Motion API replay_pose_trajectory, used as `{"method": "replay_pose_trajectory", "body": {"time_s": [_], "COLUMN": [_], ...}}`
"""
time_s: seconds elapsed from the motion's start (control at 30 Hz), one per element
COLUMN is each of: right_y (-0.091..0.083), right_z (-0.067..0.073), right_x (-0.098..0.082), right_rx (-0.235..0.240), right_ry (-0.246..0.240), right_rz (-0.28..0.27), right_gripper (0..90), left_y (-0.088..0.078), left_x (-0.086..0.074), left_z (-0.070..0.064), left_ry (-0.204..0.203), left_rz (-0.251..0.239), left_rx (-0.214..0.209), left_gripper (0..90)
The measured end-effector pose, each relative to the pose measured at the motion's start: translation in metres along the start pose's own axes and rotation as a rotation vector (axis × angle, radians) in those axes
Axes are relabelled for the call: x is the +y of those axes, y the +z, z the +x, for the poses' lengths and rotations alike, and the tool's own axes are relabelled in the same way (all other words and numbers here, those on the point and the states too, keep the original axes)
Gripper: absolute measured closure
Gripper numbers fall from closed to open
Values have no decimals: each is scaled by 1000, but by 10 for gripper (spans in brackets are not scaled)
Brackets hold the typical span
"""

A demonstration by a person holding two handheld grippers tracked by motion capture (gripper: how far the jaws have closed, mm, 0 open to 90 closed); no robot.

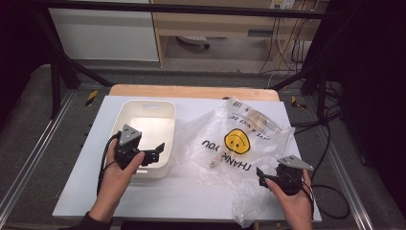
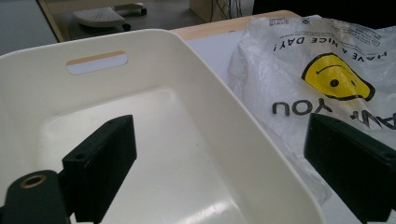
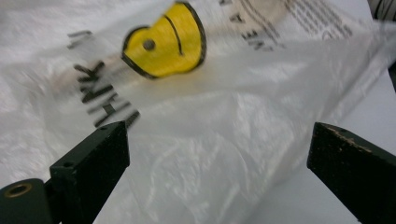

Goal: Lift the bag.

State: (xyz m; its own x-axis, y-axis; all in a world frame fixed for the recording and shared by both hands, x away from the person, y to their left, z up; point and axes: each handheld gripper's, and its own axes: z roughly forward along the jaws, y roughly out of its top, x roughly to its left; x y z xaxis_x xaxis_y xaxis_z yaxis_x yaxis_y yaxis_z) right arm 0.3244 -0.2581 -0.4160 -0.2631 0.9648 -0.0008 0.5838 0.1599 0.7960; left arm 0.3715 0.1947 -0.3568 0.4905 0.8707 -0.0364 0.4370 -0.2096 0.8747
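A crumpled clear plastic bag (image 1: 234, 143) with a yellow smiley and "THANK YOU" print lies on the white table top, right of centre. An empty white bin (image 1: 146, 129) stands to its left. My left gripper (image 1: 157, 151) hovers open over the bin's near right corner. In the left gripper view its jaws straddle the bin's right wall (image 2: 243, 135), with the bag (image 2: 327, 79) beyond. My right gripper (image 1: 261, 177) is open at the bag's near right edge. In the right gripper view the bag's film (image 3: 210, 121) lies between the spread jaws of that gripper (image 3: 217, 172).
The white table top (image 1: 86, 191) has bare room at the front left and a wooden strip (image 1: 191, 91) along the back. Something pale shows dimly through the bag near its far end (image 1: 253, 115). Cables (image 1: 330, 143) trail off the table's right side.
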Motion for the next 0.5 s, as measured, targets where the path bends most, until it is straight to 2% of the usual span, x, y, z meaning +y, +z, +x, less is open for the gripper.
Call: {"method": "replay_pose_trajectory", "body": {"time_s": [0.1, 0.23, 0.4, 0.5], "right_y": [3, 13, 24, 30], "right_z": [-7, -11, 2, 7], "right_x": [-9, -16, -19, -20], "right_rx": [-19, 30, 72, 89], "right_ry": [24, 49, 7, -10], "right_rz": [72, 136, 202, 230], "right_gripper": [72, 96, 104, 155], "left_y": [0, 1, -2, -1], "left_x": [0, 0, 1, 0], "left_z": [0, 1, 4, 4], "left_ry": [1, -3, -12, -12], "left_rz": [2, 1, -14, -14], "left_rx": [0, 0, 7, 7], "left_gripper": [93, 93, 93, 93]}}
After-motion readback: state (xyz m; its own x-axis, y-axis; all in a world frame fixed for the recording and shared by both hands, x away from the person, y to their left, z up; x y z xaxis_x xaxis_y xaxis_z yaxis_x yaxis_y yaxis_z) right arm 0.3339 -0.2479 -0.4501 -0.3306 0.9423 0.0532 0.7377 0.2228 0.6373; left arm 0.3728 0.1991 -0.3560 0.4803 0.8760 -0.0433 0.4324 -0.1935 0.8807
